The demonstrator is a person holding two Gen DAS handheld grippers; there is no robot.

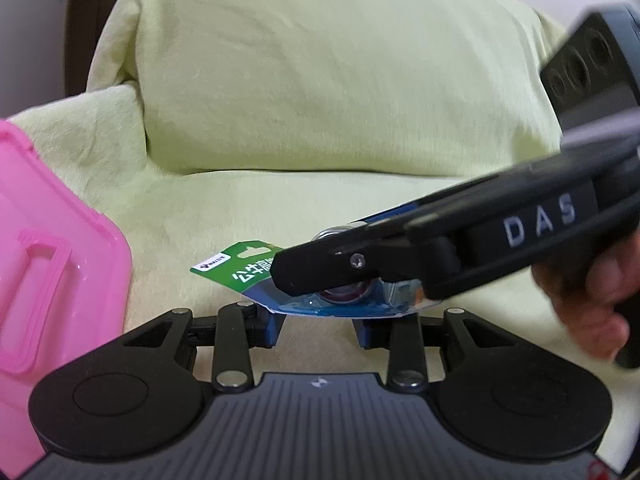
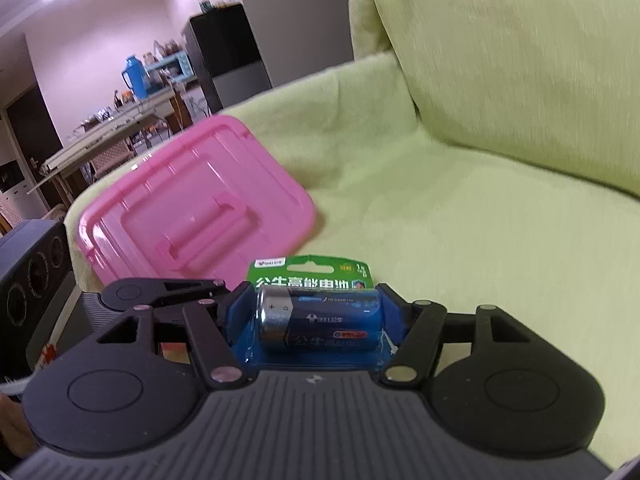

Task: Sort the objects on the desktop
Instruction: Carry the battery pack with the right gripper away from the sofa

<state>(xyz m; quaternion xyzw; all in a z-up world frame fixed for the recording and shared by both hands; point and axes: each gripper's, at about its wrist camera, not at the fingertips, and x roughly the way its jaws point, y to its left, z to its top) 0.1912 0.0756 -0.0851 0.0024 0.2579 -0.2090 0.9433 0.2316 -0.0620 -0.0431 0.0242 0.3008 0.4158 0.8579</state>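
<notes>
A: Where's the battery pack [image 2: 316, 316]?

B: Your right gripper [image 2: 312, 320] has it, fingers pinching both edges of the blister card, held above the green sofa seat [image 2: 460, 240].

A: And your left gripper [image 1: 316, 330]?

B: Fingers spread just under the pack. The pink lid [image 2: 196, 196] lies on the sofa nearby.

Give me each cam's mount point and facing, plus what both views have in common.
Left wrist: sits on the left gripper, faces the green sofa's back cushion; shows its own open fingers, the right gripper crossing in, and a hand.
Right wrist: sits on the right gripper, faces along the sofa toward a room behind; shows its fingers around the battery pack and part of the left gripper.
Shared: battery pack, pink lid, sofa.
</notes>
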